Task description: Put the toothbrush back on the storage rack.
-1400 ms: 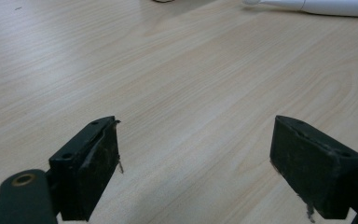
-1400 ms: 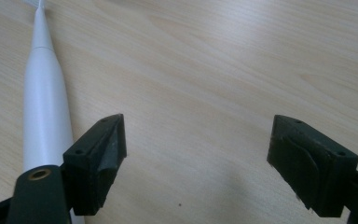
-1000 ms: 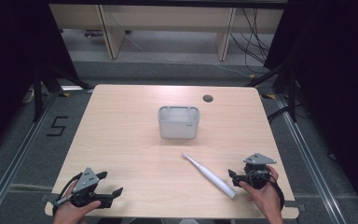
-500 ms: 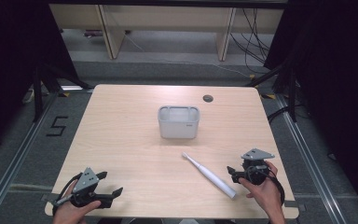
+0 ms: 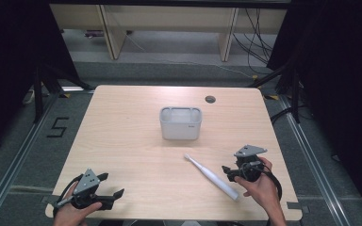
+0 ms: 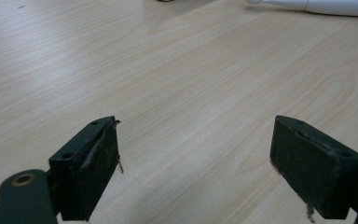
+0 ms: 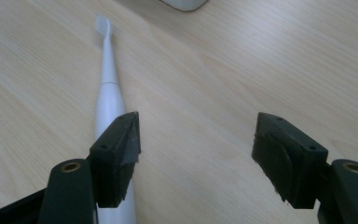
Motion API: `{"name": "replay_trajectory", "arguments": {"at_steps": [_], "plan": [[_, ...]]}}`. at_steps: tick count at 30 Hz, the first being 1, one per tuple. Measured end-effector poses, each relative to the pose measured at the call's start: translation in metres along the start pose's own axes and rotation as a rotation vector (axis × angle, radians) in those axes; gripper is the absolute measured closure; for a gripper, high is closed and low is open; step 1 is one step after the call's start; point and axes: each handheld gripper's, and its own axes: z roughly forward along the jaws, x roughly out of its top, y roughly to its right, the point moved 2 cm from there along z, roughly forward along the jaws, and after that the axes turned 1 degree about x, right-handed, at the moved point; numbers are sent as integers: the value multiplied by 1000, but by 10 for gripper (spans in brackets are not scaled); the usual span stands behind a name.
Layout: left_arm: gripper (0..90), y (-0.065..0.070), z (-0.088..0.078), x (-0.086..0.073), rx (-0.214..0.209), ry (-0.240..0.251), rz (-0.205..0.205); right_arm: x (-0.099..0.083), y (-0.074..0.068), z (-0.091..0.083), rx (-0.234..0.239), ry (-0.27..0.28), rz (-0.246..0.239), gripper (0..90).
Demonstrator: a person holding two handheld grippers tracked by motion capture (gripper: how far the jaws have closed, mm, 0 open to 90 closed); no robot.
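Right gripper [image 5: 229,171]: jaws apart, have just been closing, nothing between them; just beside the toothbrush handle.
Left gripper [image 5: 113,185]: jaws wide apart, empty, at the near left corner.
Toothbrush [image 5: 211,176]: lies flat on the table [image 5: 122,132], head toward the white container [image 5: 180,124].

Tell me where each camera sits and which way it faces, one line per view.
High view: above the person's side, looking forward and down on the table; both hands, left gripper and right gripper show.
Left gripper view: rides the left gripper, looking along its open jaws over bare wood.
Right gripper view: rides the right gripper, jaws apart, nothing between them.
Shared: all three show the white toothbrush lying flat.
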Motion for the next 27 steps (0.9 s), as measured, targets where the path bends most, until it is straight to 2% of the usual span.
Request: {"name": "replay_trajectory", "arguments": {"at_steps": [6,8,9,10,12,13,14,15,16,18,19,20,22,26,27], "plan": [[148,0,0,0,-1,0,-1,11,-10,5,42,-40,-19,361],[149,0,0,0,-1,1,-2,13,-12,7,58,-54,-46,365],[148,0,0,0,-4,-4,0,14,-15,9,66,-72,-38,371],[148,0,0,0,-3,-2,-1,15,-17,13,81,-70,-61,395],[148,0,0,0,-1,1,-4,17,-22,15,105,-115,-56,410],[149,0,1,0,-1,1,-5,18,-20,18,100,-100,-110,417],[148,0,1,0,-1,1,-5,18,-20,18,100,-100,-110,417],[148,0,1,0,-1,-3,-5,18,-22,18,107,-122,-88,429],[149,0,0,0,3,-4,-5,20,-25,22,115,-148,-97,440],[149,0,1,0,-3,-2,-5,20,-25,23,113,-157,-109,445],[149,0,1,0,-2,0,-6,22,-28,26,120,-185,-118,465],[149,0,1,0,0,1,-6,22,-28,26,120,-185,-118,465],[149,0,1,0,-1,2,-7,23,-31,30,130,-223,-130,478],[149,0,1,0,-4,1,-5,25,-34,34,143,-254,-147,500],[148,0,1,0,3,0,-6,26,-36,36,141,-275,-153,518]]}}
